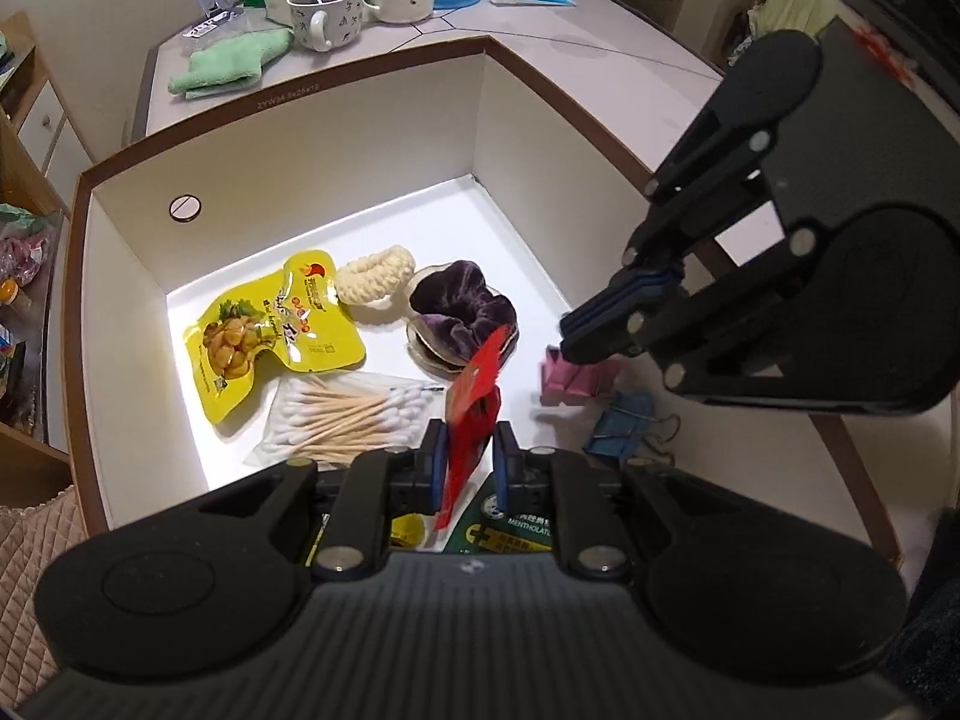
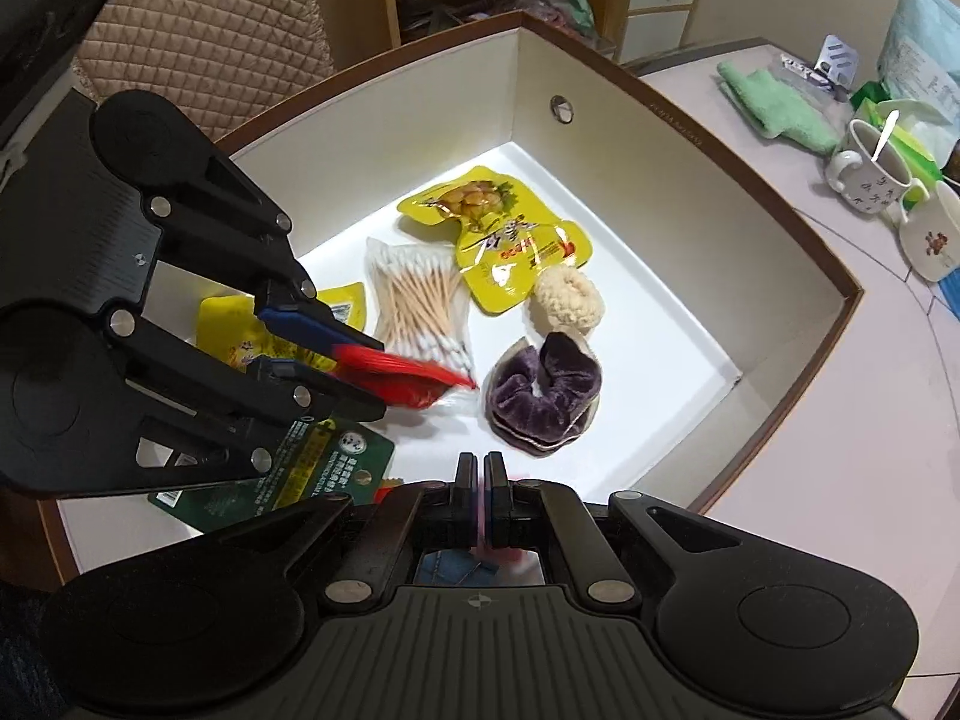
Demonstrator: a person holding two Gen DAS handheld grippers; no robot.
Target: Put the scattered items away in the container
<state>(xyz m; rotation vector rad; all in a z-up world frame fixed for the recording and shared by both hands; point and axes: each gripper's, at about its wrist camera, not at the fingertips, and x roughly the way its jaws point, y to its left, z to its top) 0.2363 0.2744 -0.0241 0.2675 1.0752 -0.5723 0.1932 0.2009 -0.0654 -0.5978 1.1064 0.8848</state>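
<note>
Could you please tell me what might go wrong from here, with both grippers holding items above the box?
1. The left gripper pinches the thin red packet by its edge only; it could slip out early.
2. The right gripper, shut on a pink item, is close by; the two could collide.
3. The packet might drop onto the cotton swabs rather than the bare box floor.

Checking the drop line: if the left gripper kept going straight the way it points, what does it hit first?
Probably the clear bag of wooden cotton swabs on the white box floor; depth is unclear. The left gripper holds a red foil packet that would land first.
</note>
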